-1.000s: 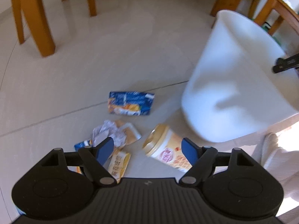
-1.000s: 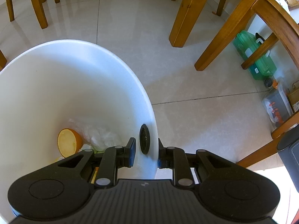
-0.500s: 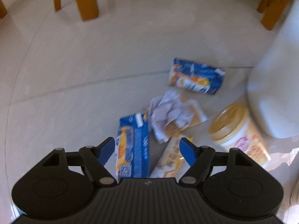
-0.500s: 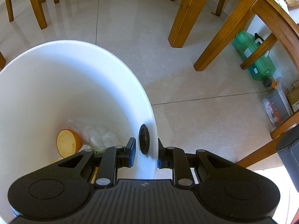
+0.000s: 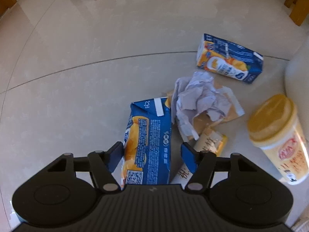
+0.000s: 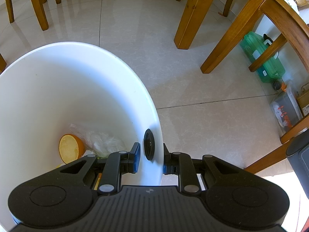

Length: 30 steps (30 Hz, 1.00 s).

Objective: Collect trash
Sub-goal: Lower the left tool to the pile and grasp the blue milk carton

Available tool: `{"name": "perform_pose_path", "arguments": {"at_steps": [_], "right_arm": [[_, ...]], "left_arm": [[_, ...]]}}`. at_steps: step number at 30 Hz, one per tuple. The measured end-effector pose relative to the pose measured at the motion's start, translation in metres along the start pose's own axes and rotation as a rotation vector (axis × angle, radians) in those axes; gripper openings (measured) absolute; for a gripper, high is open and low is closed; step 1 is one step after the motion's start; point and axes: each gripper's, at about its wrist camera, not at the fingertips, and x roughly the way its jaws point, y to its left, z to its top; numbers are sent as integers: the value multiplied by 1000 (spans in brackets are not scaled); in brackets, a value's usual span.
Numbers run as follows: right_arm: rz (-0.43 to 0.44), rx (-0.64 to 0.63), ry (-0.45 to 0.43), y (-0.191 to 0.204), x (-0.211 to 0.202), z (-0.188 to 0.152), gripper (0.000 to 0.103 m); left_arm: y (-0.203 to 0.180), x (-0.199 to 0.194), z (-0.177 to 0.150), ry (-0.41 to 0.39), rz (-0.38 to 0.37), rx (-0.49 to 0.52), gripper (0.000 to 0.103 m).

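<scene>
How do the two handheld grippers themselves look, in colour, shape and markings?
Both are alike. The left gripper and right gripper have matte black plastic bodies with a ribbed central plate bearing a small light logo, round discs on each side, angled link arms with silver pivot pins, and blue pads on the jaws.

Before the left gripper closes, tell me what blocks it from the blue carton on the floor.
Nothing visible: the blue carton already lies between the open fingers of the left gripper. A wrapper lies beside its right finger.

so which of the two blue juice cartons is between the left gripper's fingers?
The near blue juice carton, lengthwise between the open left gripper. The other carton lies beyond the crumpled paper.
</scene>
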Motion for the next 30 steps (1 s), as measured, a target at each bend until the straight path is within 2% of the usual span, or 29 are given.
{"name": "perform_pose_path", "arguments": {"at_steps": [3,5,13,18,30], "right_arm": [[-1,-1,0,1,1,0,25],[-2,-3,1,1,1,0,25],[-2,-2,2,1,0,-1,25],[-3,-4,2,1,1,-1,25],[-6,-6,4,3,1,0,25]], "left_arm": [[1,6,1,-8,9,-14,63],[1,10,2,-3,16,-15,58],[3,10,-1,2,0,4,56],[7,-1,-1,17,-15,11,55],[0,-54,8,14,-67,138,55]]}}
